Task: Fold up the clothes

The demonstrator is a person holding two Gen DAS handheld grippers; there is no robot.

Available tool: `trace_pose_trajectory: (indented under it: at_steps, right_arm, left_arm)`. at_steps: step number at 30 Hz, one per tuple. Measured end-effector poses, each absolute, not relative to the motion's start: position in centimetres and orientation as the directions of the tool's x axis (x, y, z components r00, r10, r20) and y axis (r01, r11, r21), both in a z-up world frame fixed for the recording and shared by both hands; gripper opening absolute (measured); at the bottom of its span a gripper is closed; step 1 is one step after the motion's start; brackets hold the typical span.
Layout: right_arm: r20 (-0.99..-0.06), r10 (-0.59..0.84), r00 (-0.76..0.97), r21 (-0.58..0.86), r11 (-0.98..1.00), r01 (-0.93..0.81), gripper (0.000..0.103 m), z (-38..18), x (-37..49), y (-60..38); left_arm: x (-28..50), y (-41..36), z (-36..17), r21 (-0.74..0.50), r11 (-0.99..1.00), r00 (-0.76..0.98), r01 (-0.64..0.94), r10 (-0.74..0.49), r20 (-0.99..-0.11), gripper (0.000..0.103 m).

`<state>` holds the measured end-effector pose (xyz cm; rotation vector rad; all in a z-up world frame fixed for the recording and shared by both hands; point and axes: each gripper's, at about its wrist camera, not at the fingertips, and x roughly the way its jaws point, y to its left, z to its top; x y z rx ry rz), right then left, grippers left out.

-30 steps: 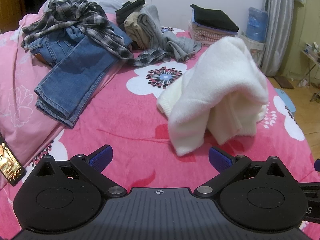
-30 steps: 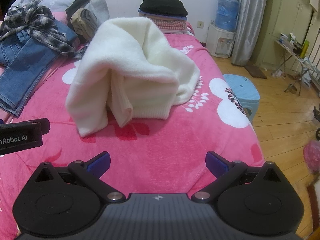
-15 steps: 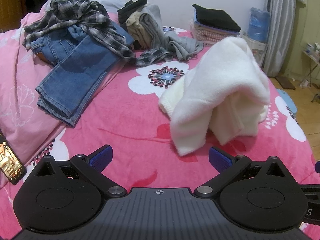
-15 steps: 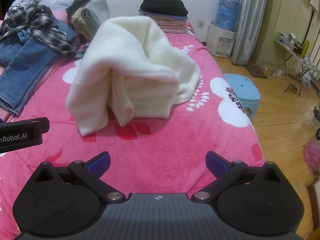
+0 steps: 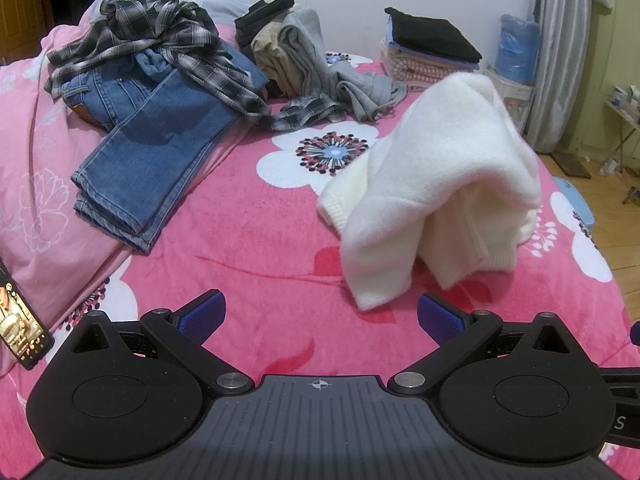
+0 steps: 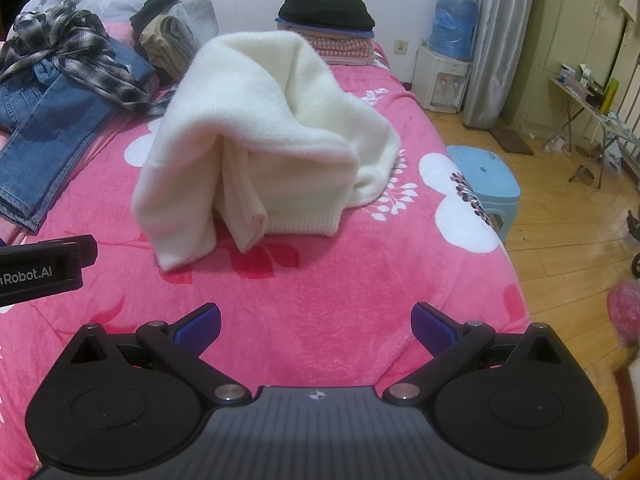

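Where jeans [image 5: 156,152] sprawl, nearby shirt [image 5: 160,40].

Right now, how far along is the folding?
Done: a neat folded stack sits at the far end of the bed. In hand: nothing; the left gripper and right gripper are both open and empty, short of the white sweater, which lies humped and unfolded. Left: that sweater, the jeans, the plaid shirt and the grey and khaki heap.
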<state>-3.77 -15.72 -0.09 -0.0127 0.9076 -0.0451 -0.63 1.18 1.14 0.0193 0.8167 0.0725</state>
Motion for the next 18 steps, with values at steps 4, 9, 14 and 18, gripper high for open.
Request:
trace_pose_trajectory:
  at_steps: [4,9,14,18]
  right_arm:
    - [-0.787,-0.045,0.616,-0.031,0.999,0.034,0.103,-0.11,-3.77,-15.73]
    - [-0.786,-0.047,0.616,-0.031,0.999,0.037,0.103,-0.09,-3.80,-15.81]
    - [-0.785,-0.048,0.617,-0.031,0.999,0.038,0.103,-0.08,-3.86,-15.85]
    - [-0.782,-0.047,0.621,-0.031,0.999,0.037,0.103,0.02,-3.90,-15.98]
  left_arm:
    - [-0.59,1.12,1.16,0.046,0.997,0.682,-0.057,0.072,-0.728,0.103]
    - [-0.57,1.25,1.17,0.036,0.998,0.680,-0.057,0.065,-0.731,0.103]
    - [-0.60,1.32,1.20,0.029,0.998,0.683,-0.051,0.056,-0.728,0.103]
    - [-0.30,1.33,1.47,0.003,0.999,0.706,-0.034,0.026,-0.708,0.103]
